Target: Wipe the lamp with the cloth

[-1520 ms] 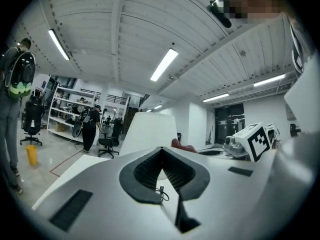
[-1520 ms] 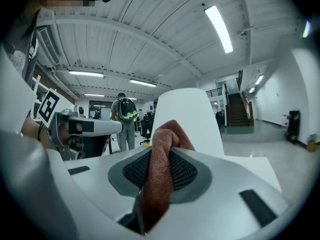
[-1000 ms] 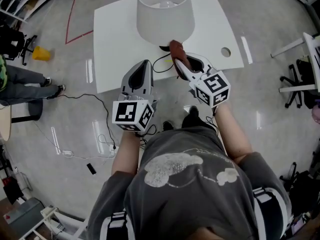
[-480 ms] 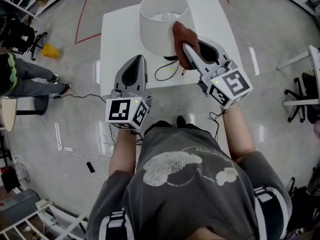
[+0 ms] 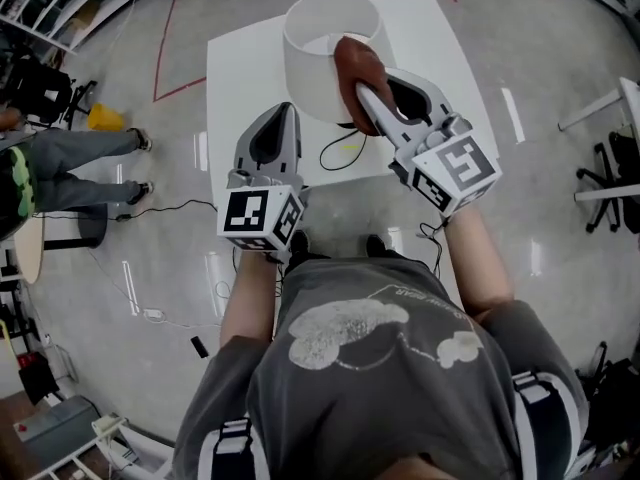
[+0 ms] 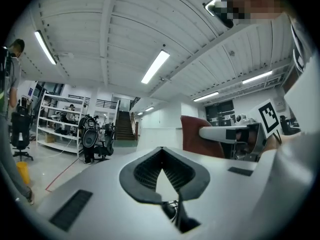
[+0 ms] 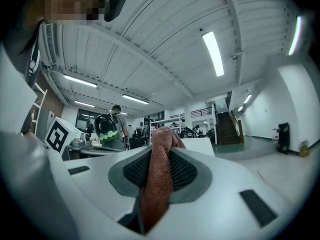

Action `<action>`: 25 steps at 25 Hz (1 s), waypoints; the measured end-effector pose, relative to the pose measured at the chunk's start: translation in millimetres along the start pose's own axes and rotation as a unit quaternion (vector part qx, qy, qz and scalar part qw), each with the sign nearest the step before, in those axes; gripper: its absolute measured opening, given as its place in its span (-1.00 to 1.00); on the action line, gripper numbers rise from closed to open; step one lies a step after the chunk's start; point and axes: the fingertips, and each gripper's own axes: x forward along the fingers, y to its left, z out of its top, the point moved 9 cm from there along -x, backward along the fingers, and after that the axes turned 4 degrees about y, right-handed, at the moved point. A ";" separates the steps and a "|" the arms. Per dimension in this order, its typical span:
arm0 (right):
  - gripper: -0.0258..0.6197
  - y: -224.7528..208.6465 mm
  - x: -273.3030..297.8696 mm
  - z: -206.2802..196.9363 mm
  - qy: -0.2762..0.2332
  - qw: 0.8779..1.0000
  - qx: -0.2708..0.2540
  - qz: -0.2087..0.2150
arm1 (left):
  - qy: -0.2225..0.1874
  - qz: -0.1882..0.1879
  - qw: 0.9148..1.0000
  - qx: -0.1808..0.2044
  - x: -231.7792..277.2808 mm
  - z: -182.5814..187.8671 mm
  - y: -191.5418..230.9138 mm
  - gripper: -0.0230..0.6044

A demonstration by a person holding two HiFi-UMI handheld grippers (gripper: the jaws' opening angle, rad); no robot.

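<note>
**Cloth at the lamp's right flank**

The right gripper (image 5: 366, 96), fingers clamped on the brown cloth (image 5: 355, 66), had it up against the right side of the upright white lamp (image 5: 318, 48) on the tabletop (image 5: 235, 88). The left gripper (image 5: 283, 118), fingers closed on nothing, hung nearby, just short of the shade.

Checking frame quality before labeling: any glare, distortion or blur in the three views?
Head view: even light and sharp, with wide-angle bend at the edges; ceiling-light streaks glare on the floor. Left gripper view: heavy fisheye with dark corners. Right gripper view: same fisheye; the ceiling light is blown out; the cloth sits close to the lens, yet its weave reads clearly.
</note>
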 end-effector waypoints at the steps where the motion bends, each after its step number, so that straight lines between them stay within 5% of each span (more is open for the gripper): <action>1: -0.65 4.4 4.6 -2.7 0.005 1.000 -0.001 -0.004 | 0.002 -0.008 1.000 0.000 3.6 -1.5 5.1 -0.90; 12: -0.65 56.4 58.4 -35.9 0.054 0.994 0.016 -0.090 | 0.027 -0.115 0.993 -0.022 32.5 -22.5 75.0 -0.90; 25: -0.65 104.8 82.0 -99.4 0.132 0.966 0.080 -0.206 | 0.063 -0.223 0.972 -0.043 27.4 -52.8 121.4 -0.90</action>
